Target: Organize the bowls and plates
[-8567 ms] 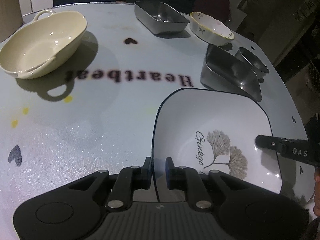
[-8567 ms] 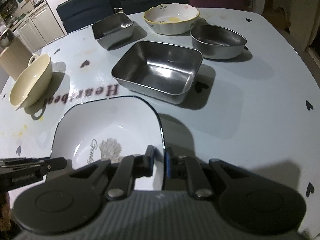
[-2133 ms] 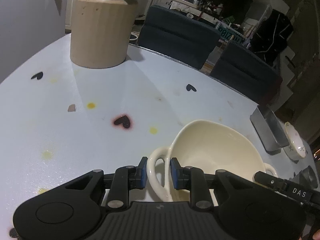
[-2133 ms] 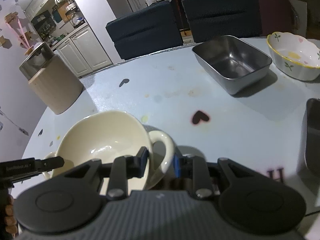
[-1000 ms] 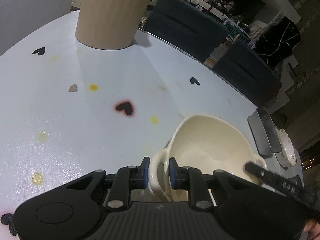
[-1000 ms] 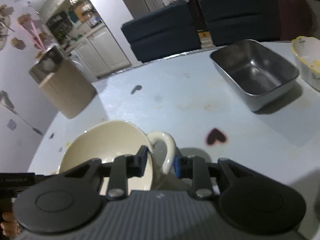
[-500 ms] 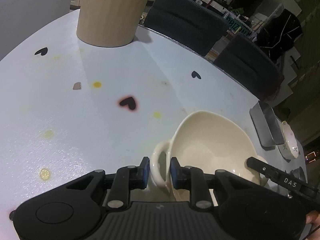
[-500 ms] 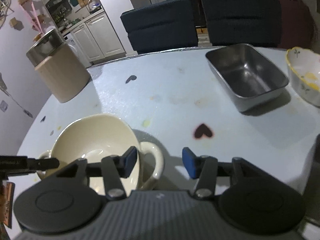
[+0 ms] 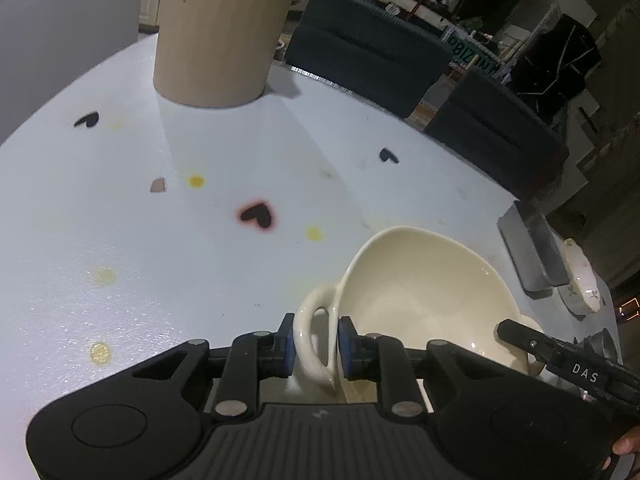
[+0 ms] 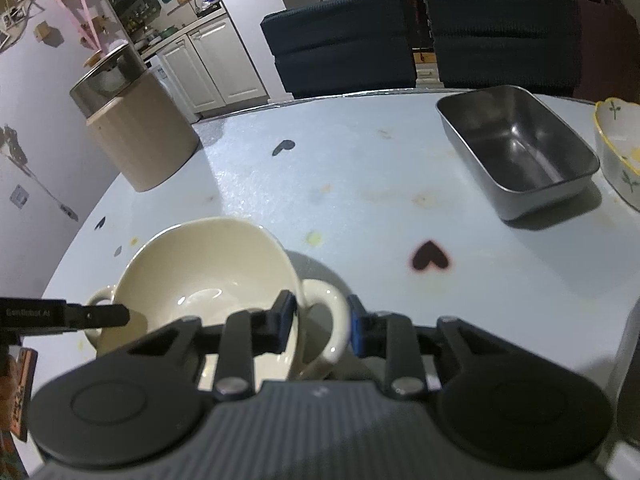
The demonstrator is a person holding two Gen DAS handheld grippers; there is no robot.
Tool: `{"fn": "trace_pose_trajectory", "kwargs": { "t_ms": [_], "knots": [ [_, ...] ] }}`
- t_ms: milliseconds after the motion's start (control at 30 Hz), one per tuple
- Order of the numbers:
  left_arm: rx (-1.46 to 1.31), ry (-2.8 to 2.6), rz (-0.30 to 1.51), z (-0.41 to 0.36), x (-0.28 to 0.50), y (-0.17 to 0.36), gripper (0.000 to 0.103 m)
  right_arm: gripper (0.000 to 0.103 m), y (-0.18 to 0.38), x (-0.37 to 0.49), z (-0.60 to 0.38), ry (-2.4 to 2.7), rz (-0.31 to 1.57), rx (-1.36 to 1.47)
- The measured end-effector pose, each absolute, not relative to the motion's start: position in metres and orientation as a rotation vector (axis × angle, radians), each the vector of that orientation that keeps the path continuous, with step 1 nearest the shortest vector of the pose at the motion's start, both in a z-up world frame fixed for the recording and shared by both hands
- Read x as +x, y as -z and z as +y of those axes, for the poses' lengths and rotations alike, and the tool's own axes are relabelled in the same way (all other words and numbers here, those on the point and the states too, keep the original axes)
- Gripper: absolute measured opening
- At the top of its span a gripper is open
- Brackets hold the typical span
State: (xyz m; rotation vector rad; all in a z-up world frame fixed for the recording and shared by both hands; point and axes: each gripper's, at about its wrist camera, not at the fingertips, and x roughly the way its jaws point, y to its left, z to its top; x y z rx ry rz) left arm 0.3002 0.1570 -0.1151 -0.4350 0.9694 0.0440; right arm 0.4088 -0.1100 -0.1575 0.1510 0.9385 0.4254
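Note:
A cream two-handled bowl (image 9: 420, 292) sits on the pale blue table (image 9: 160, 240). My left gripper (image 9: 316, 344) has its pads on either side of the bowl's near loop handle (image 9: 310, 336), close to it with slight gaps. In the right wrist view the same bowl (image 10: 208, 280) is in front of my right gripper (image 10: 320, 320), whose jaws straddle the other handle (image 10: 332, 320) without closing on it. The right gripper's finger shows in the left wrist view (image 9: 560, 360).
A beige ribbed canister (image 9: 220, 36) stands at the table's far left. A rectangular steel tray (image 10: 520, 148) and a flower-painted scalloped bowl (image 10: 620, 152) sit at the right. Dark blue chairs (image 10: 340, 44) stand behind the table's far edge.
My right gripper let go of the bowl's handle, opened wide half a second ago, and has since narrowed around it. My left gripper's pads eased apart slightly on the other handle.

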Motion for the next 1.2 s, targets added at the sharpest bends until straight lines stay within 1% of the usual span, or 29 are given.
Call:
{"fn": "trace_pose_trajectory", "kwargs": {
  "t_ms": [267,633,867,1200],
  "knots": [
    [-0.436,-0.008,0.877,0.145,0.268,0.075,0.023,0.032,0.118,0.375,-0.121,-0.410,0.863,0.185],
    [-0.405,0.073,0.809,0.097,0.219,0.036,0.022,0.031,0.075,0.309,-0.169,-0.361,0.786,0.226],
    [-0.376,0.148,0.803,0.056,0.204,0.032,0.023,0.031,0.065,0.268,-0.206,-0.292,0.754,0.233],
    [-0.335,0.244,0.830,-0.005,0.204,0.042,0.023,0.031,0.069,0.240,-0.259,-0.194,0.755,0.254]
  ]
}}
